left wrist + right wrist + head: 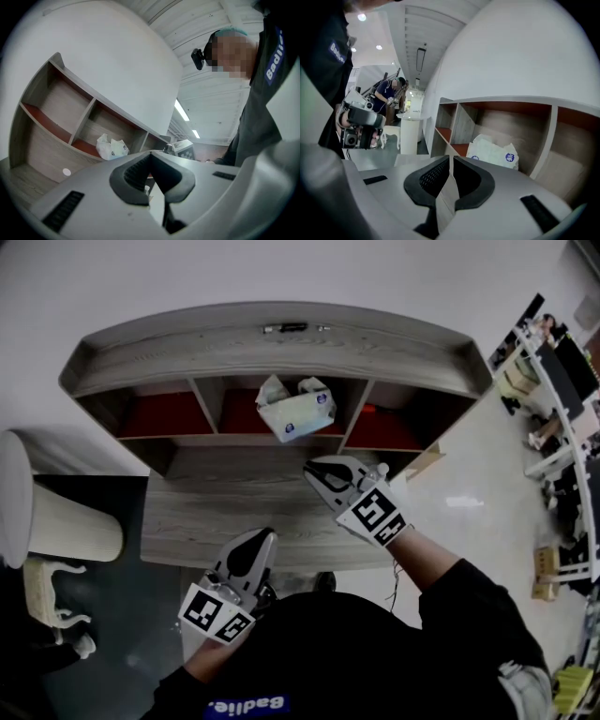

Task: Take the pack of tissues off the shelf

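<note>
The pack of tissues (298,411) lies in the shelf's (281,348) middle compartment (239,413).

White tissue pack (298,412), grey-wood shelf (187,348)

The pack of tissues (298,409) is a soft white plastic-wrapped pack with small round blue marks, and its top is crumpled and puffed up. It lies a little askew on the red floor of the middle compartment of the grey wooden shelf (187,352). That puts it at the upper centre of the head view, between the two upright dividers and near the compartment's front edge.
</note>
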